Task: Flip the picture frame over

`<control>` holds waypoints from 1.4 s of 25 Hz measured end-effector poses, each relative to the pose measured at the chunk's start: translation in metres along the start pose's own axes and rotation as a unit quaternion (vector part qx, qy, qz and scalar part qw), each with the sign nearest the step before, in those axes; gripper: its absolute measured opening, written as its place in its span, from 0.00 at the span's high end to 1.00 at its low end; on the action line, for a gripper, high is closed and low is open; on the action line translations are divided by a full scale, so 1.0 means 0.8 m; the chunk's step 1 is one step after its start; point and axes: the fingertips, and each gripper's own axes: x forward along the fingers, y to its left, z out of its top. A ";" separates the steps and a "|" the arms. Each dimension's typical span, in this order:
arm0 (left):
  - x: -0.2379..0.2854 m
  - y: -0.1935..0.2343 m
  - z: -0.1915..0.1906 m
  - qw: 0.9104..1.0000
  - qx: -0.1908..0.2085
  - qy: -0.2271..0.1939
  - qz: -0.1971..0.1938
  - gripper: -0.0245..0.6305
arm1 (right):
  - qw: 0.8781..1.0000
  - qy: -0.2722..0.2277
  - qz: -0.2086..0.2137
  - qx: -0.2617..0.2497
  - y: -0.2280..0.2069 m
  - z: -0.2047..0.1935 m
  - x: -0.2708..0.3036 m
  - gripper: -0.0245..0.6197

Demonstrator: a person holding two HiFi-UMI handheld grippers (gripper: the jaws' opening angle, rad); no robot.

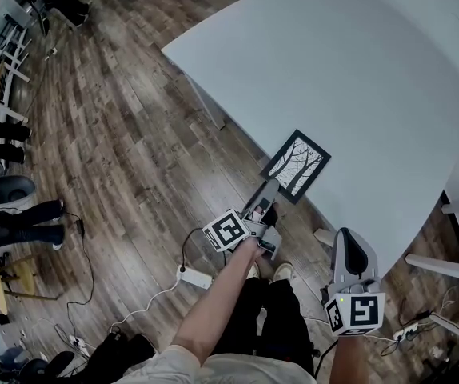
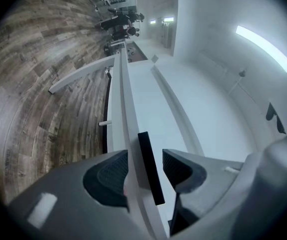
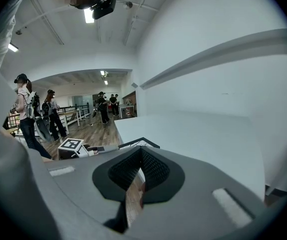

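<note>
- picture frame lies flat, tree print facing up, at the lower edge of the white surface, lower centre of head view; one corner sits right at the surface rim
- left gripper reaches in from below-left of the frame; jaws apart and straddling the frame's black edge together with the surface rim; one jaw under the rim, the other above the frame with a gap showing; not clamped
- left gripper view: frame edge stands between the two pads, centre bottom; surface runs away to upper centre
- right gripper hangs off the surface, lower right of head view, well apart from the frame; jaws together at the tips, nothing between them
- right gripper view: frame and left gripper's marker cube lower left of centre; people at far left
- wood floor fills the left; white power strip on it, lower centre
</note>
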 end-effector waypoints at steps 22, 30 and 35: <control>0.018 -0.008 -0.006 1.000 0.006 -0.007 -0.029 0.80 | 1.000 0.012 0.000 -0.003 -0.006 -0.013 0.001 0.92; 0.017 -0.016 -0.002 0.999 0.003 -0.014 -0.040 0.83 | 1.000 0.009 0.000 -0.003 -0.003 -0.012 0.001 0.92; 0.017 -0.023 -0.001 0.999 0.002 -0.017 -0.041 0.85 | 1.000 0.007 0.003 -0.004 -0.001 -0.011 -0.001 0.92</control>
